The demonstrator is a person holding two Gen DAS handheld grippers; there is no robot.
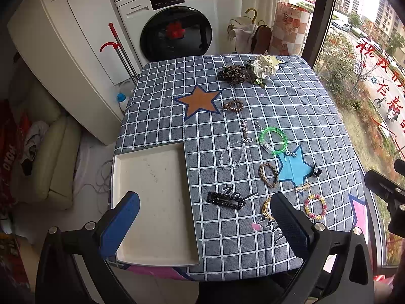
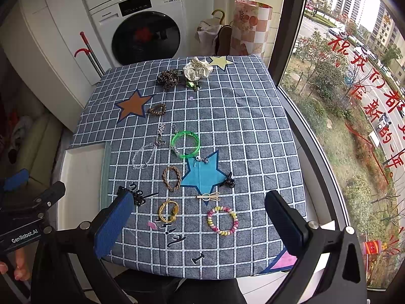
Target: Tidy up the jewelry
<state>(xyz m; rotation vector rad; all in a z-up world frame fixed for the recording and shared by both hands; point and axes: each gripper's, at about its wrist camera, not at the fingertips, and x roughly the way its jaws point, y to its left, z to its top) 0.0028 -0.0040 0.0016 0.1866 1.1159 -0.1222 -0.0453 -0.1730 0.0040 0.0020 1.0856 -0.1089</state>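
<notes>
both grippers share black angular frames with silver screw heads. the left gripper [image 1: 205, 217] and the right gripper [image 2: 200, 217] carry blue textured finger pads [image 2: 114, 224]. white "genrobot.ai" lettering [image 2: 24, 236] marks one body; pink-nailed fingertips [image 2: 19, 268] show beneath.

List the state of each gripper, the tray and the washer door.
left gripper: open, holding nothing.
right gripper: open, holding nothing.
white tray: no jewelry in it, lying at the table's left edge.
washing machine door: closed.
green bangle: lying flat on the checked cloth.
</notes>
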